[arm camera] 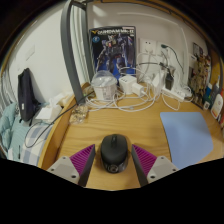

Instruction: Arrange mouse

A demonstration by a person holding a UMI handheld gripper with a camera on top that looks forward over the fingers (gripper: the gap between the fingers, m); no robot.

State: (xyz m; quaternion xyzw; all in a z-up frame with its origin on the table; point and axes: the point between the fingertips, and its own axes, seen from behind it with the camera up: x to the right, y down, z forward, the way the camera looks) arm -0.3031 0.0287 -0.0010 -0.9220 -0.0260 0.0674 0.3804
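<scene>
A black computer mouse [114, 152] lies on the wooden desk [130, 125], between my two fingers. My gripper [114, 161] is open: the magenta pads [82, 159] stand on either side of the mouse with a narrow gap at each side. A light blue mouse mat [187, 135] lies on the desk to the right, beyond the right finger.
At the back of the desk stand a clear plastic cup [104, 87], white cables and chargers [140, 92] and a boxed model kit [115, 52] against the wall. A dark lamp arm [68, 50] rises at the left. A bag [27, 95] hangs farther left.
</scene>
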